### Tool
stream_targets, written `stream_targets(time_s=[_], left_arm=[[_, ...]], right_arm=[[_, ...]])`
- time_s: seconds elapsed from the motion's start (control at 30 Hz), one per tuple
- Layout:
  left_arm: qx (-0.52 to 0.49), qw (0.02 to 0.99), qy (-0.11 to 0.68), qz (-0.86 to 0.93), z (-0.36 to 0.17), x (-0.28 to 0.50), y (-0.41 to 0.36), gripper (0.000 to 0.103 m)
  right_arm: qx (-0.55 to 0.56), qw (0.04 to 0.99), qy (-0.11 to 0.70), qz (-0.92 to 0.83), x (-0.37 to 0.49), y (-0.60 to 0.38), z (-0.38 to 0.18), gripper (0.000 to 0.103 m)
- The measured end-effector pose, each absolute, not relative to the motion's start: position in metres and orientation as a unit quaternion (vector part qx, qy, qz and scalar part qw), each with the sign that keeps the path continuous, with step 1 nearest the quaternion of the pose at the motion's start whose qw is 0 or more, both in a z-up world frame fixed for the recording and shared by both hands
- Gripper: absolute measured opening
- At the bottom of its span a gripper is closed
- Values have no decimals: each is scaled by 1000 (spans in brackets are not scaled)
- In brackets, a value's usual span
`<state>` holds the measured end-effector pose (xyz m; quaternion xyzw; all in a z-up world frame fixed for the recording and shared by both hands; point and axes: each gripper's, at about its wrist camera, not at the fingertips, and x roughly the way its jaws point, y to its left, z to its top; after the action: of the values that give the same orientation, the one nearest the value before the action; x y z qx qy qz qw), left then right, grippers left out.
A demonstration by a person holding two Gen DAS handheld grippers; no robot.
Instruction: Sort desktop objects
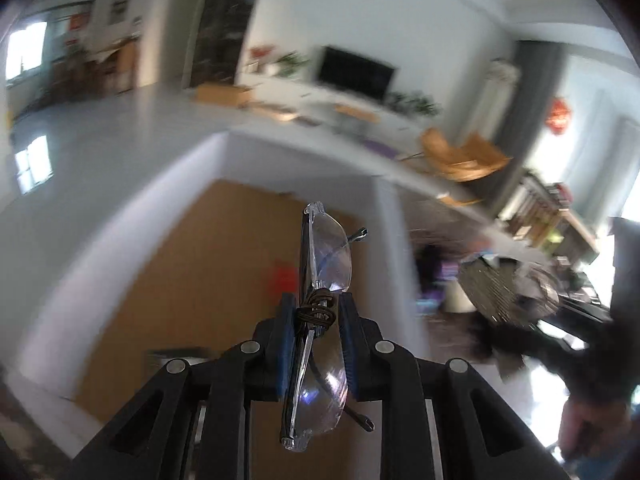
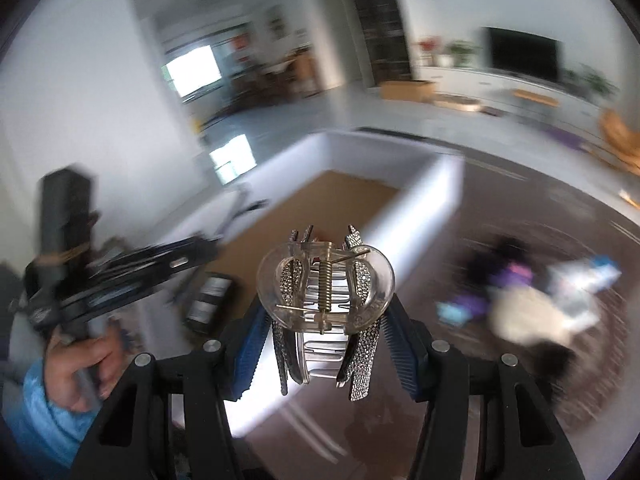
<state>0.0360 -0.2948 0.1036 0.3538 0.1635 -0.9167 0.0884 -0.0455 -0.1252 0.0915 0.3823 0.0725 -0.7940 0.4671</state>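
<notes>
Left gripper [image 1: 316, 316] is clamping folded rimless glasses [image 1: 322, 320] at frame centre; right gripper [image 2: 326, 332] is pinching a rhinestone hair claw [image 2: 325, 292]. Both are hanging above the white bin [image 2: 420, 184], upper centre; judging: lowering inside the walls before releasing

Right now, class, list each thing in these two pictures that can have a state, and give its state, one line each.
Left claw: shut on the glasses.
Glasses: folded, held edge-on, off the table.
Right claw: shut on the hair clip.
Hair clip: held up in the air.
White box: open-topped, brown floor showing.
</notes>
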Motion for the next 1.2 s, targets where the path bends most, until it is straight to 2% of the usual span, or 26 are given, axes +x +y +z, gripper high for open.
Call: stream_targets(time_s=[0.2, 0.23, 0.27, 0.3, 0.33, 0.43, 0.5, 0.57, 0.67, 0.77, 0.83, 0.97, 1.13, 1.2], left_arm=[[457, 138, 139, -868, 63, 22, -339, 28], [467, 151, 135, -861, 55, 22, -342, 38], [471, 160, 134, -857, 49, 23, -344, 47], [470, 164, 135, -857, 44, 27, -343, 65], [459, 168, 138, -862, 44, 32, -341, 71], [416, 174, 143, -881, 53, 44, -331, 71], [389, 161, 145, -895, 65, 48, -314, 71], [370, 138, 143, -907, 76, 53, -295, 71], [343, 80, 131, -927, 98, 49, -246, 74], [321, 1, 108, -941, 122, 47, -183, 87], [320, -37, 93, -942, 125, 45, -146, 103], [370, -85, 66, -923, 87, 10, -70, 103], [450, -76, 28, -889, 5, -44, -21, 103], [460, -69, 12, -885, -12, -47, -12, 103]], right_arm=[[432, 503, 116, -740, -28, -212, 52, 58], [447, 504, 116, -730, -29, -218, 45, 65], [457, 502, 115, -725, -30, -222, 40, 78], [460, 499, 111, -726, -30, -221, 38, 84], [456, 499, 103, -730, -31, -217, 39, 87], [430, 497, 73, -750, -34, -185, 48, 88], [394, 476, 59, -784, -34, -154, 56, 93], [366, 439, 48, -819, -38, -112, 56, 103], [359, 345, 56, -865, -45, -39, 33, 103], [406, 238, 73, -879, -58, 33, -11, 103], [437, 188, 74, -876, -64, 73, -36, 103], [481, 115, 69, -866, -75, 133, -72, 103], [462, 98, 61, -880, -87, 144, -68, 103], [458, 90, 54, -882, -95, 145, -69, 103]])
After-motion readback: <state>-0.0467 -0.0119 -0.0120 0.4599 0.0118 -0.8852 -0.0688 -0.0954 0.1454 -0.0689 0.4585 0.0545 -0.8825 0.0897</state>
